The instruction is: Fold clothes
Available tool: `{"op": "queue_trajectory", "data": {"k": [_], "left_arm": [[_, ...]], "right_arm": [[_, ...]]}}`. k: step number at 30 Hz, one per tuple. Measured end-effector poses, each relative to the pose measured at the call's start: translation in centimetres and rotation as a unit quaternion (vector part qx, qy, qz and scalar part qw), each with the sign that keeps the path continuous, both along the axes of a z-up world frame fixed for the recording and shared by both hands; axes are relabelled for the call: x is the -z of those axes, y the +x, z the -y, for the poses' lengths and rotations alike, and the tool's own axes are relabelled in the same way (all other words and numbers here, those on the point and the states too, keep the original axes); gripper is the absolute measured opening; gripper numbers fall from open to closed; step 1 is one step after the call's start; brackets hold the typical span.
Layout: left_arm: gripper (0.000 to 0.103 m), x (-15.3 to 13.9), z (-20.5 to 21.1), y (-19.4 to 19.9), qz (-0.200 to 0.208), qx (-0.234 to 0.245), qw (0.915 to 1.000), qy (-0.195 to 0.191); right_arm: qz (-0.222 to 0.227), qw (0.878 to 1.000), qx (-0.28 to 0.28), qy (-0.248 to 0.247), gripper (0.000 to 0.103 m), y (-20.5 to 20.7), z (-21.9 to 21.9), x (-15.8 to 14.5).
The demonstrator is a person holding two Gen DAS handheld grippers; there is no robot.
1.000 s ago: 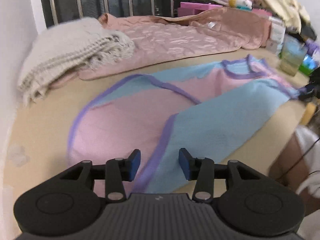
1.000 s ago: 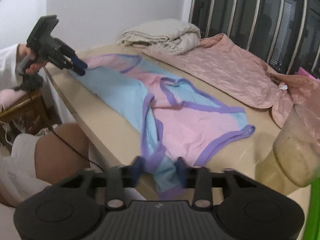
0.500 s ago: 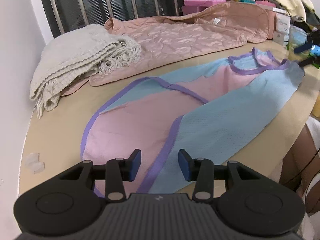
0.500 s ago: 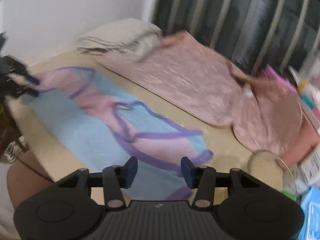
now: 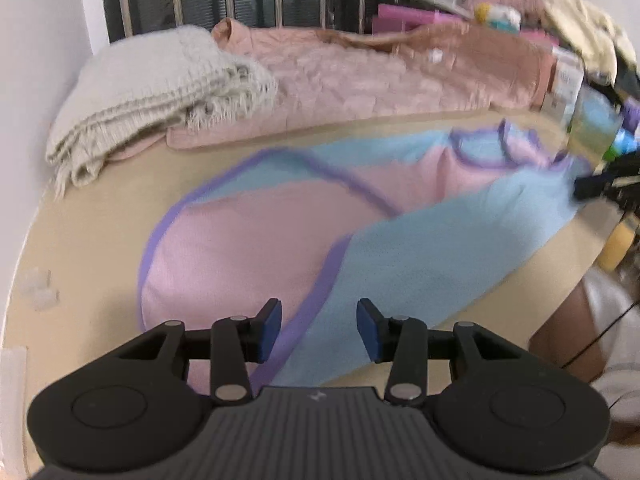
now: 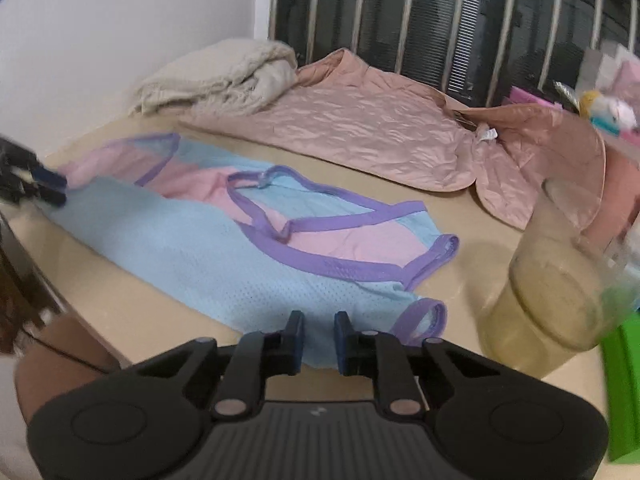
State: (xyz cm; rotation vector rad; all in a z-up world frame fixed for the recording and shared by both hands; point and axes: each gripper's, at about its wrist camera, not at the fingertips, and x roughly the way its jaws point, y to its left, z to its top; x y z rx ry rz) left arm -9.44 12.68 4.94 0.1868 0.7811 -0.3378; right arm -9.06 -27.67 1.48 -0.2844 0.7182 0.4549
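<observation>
- At the bottom centre of the right wrist view, the right gripper (image 6: 319, 338) has just been closing; a narrow gap remains, with the blue hem of the vest (image 6: 224, 248) showing between its jaws, though I cannot tell if the pads pinch it.
- A second ago those jaws were clamped on the bunched hem hanging off the table (image 6: 132, 308) edge; now the vest lies spread flat, so a re-grip looks likely.
- Low in the left wrist view, the left gripper (image 5: 319, 330) stays about half open, holding nothing, above the purple trim.
- Beyond, a blanket (image 5: 156, 92) and jacket (image 5: 360, 76) lie in the upper half.
- Right of frame, a cup (image 6: 560, 292) stands near the vest.
</observation>
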Motion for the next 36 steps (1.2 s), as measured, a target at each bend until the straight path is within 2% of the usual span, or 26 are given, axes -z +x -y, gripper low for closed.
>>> {"op": "queue_trajectory", "data": {"k": [1,2,3,4,5,8,12,15,16,18,20,21,22,23,25,28,32,36], "left_arm": [[0.043,-1.1,0.2,0.3,0.016,0.005,0.9999,0.003],[0.048,-2.3,0.3,0.6,0.032,0.01,0.9994,0.005],[0.055,-3.1,1.0,1.4,0.048,0.023,0.9983,0.023],[0.067,-3.9,1.6,2.2,0.063,0.036,0.9965,0.042],[0.071,-3.9,2.4,3.8,0.061,0.049,0.9955,0.052],[0.071,-3.7,4.9,8.7,0.053,0.089,0.9913,0.081],[0.071,-1.7,5.4,14.3,0.005,0.086,0.9942,0.065],[0.07,-0.1,5.4,18.1,-0.029,0.081,0.9947,0.057],[0.067,0.5,5.2,18.4,-0.034,0.08,0.9946,0.057],[0.055,1.4,4.7,18.9,-0.049,0.088,0.9938,0.048],[0.033,1.8,3.9,18.8,-0.056,0.102,0.9929,0.024],[0.028,1.8,3.3,18.7,-0.059,0.109,0.9923,0.009],[0.014,1.8,3.1,18.8,-0.056,0.103,0.993,0.009],[0.007,1.7,3.0,18.7,-0.05,0.099,0.9938,0.011],[0.004,1.6,2.9,18.4,-0.038,0.091,0.995,0.014],[0.004,0.2,2.8,16.9,-0.003,0.089,0.996,0.008],[0.004,-2.0,3.0,13.3,0.052,0.088,0.9947,0.013],[0.005,-0.8,3.5,8.4,0.063,0.078,0.9939,0.046]], "right_arm": [[0.003,1.0,-0.007,-0.003,0.016,0.1,-0.3,-0.8],[0.013,1.0,-0.023,0.009,0.017,0.4,-0.6,-1.8],[0.023,0.999,-0.038,0.02,0.025,0.7,-0.9,-2.9],[0.032,0.997,-0.056,0.031,0.038,1.1,-1.3,-4.0],[0.036,0.996,-0.073,0.037,0.043,2.1,-2.2,-4.8],[0.037,0.993,-0.107,0.023,0.045,6.3,-5.8,-6.0],[0.001,0.992,-0.122,-0.003,0.044,12.7,-10.7,-4.9],[-0.042,0.994,-0.102,-0.022,0.04,16.0,-12.2,-3.0],[-0.056,0.994,-0.094,-0.021,0.037,16.7,-12.1,-2.5],[-0.078,0.993,-0.083,-0.009,0.032,17.4,-11.4,-1.8],[-0.096,0.993,-0.075,0.004,0.026,17.9,-10.8,-1.1],[-0.096,0.992,-0.079,0.012,0.021,17.8,-10.5,-1.0],[-0.094,0.992,-0.082,0.015,0.006,17.7,-10.4,-1.0],[-0.092,0.992,-0.085,0.018,0.003,17.7,-10.4,-1.0],[-0.084,0.992,-0.091,0.024,0.003,17.4,-10.3,-1.1],[-0.047,0.994,-0.096,0.036,0.003,16.2,-10.4,-2.3],[0.0,0.993,-0.111,0.036,0.003,13.1,-9.8,-4.4],[0.049,0.99,-0.135,0.009,0.003,8.2,-9.1,-5.7]]}}
